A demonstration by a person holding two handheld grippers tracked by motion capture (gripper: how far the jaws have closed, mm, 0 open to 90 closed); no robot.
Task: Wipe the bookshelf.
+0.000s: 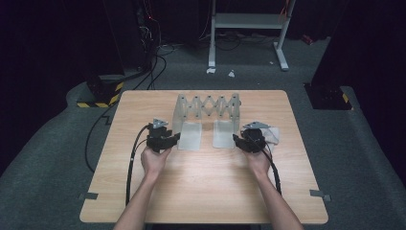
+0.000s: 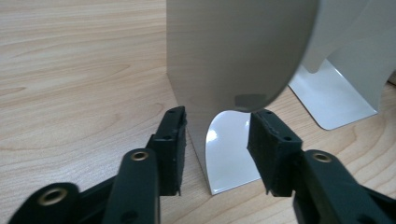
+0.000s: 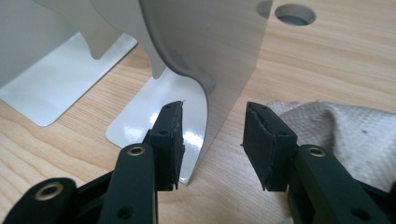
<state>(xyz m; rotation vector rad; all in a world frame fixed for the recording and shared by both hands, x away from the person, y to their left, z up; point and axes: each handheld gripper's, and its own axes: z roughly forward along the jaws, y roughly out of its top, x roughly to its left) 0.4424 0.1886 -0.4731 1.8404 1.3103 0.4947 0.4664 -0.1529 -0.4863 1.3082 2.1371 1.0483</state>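
A grey metal extending rack (image 1: 207, 106) with a scissor lattice stands on the wooden table (image 1: 201, 191), each end plate ending in a flat foot. My left gripper (image 1: 174, 139) sits at the left end plate (image 2: 233, 51). Its jaws (image 2: 217, 140) are open, with the plate's lower edge between the pads and a gap on each side. My right gripper (image 1: 238, 140) is at the right end plate (image 3: 210, 42), also open (image 3: 212, 135), and straddles that plate's edge without pressing it.
A crumpled white cloth (image 1: 274, 134) lies just right of my right gripper, close beside its jaw (image 3: 345, 135). A round hole (image 3: 295, 14) is set in the tabletop behind the rack. A metal stand (image 1: 246, 21) and cables lie on the floor beyond the table.
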